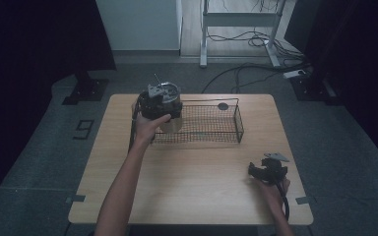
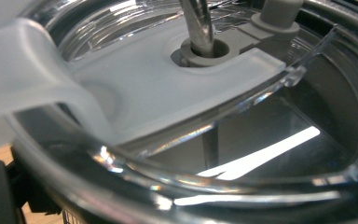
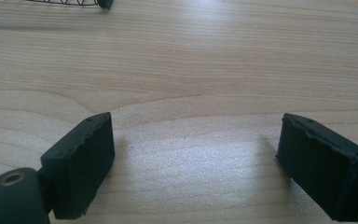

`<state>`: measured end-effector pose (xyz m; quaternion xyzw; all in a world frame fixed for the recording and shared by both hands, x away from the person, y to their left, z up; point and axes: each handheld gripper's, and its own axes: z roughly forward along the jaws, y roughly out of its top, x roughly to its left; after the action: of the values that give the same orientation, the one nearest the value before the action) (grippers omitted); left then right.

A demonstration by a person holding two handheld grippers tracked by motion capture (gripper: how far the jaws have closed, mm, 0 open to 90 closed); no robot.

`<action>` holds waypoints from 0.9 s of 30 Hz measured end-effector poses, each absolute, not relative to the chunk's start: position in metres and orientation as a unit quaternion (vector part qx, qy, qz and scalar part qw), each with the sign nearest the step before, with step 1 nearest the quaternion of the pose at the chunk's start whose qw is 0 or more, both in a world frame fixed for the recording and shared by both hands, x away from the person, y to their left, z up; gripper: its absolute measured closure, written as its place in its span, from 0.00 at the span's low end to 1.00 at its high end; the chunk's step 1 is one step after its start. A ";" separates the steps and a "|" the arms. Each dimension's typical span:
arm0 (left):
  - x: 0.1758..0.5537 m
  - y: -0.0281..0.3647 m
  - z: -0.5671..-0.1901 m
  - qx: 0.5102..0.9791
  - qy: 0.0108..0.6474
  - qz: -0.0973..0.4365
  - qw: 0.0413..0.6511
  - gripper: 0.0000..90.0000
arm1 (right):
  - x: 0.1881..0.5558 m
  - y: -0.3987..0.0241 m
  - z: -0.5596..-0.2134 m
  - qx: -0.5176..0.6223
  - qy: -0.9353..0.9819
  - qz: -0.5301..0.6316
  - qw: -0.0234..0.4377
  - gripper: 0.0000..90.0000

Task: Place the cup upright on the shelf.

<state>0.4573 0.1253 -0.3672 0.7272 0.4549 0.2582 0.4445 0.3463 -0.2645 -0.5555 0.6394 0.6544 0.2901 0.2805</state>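
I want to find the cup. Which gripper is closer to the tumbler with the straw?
Left. The left gripper is at the tumbler, above the wire basket. The right gripper rests far off.

On my high view, the left gripper (image 1: 165,98) sits at the far left end of the wire basket (image 1: 211,129), over a lidded tumbler (image 1: 170,115) with a thin straw (image 1: 156,78) sticking up from it. I can't make out how its jaws stand from here. A small dark round object (image 1: 223,106) lies in the basket's far right part. The right gripper (image 1: 256,169) rests low at the near right of the wooden table (image 1: 187,187), its jaws spread apart, well away from the basket.
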 end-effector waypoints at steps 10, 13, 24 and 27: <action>0.483 0.123 -0.379 0.727 0.470 0.261 0.427 0.05 | 0.346 -0.264 -0.555 0.639 0.655 0.291 0.280 0.12; 0.493 0.125 -0.386 0.723 0.483 0.264 0.417 0.05 | 0.346 -0.264 -0.556 0.639 0.655 0.291 0.280 0.12; 0.506 0.127 -0.403 0.717 0.500 0.269 0.404 0.05 | 0.346 -0.264 -0.555 0.639 0.655 0.290 0.280 0.12; 0.509 0.126 -0.410 0.717 0.505 0.270 0.397 0.05 | 0.346 -0.265 -0.556 0.638 0.656 0.290 0.280 0.13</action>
<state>0.5086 0.1260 -0.4101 0.7167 0.5054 0.2700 0.3975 0.3463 -0.2645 -0.5555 0.6382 0.6556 0.2903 0.2804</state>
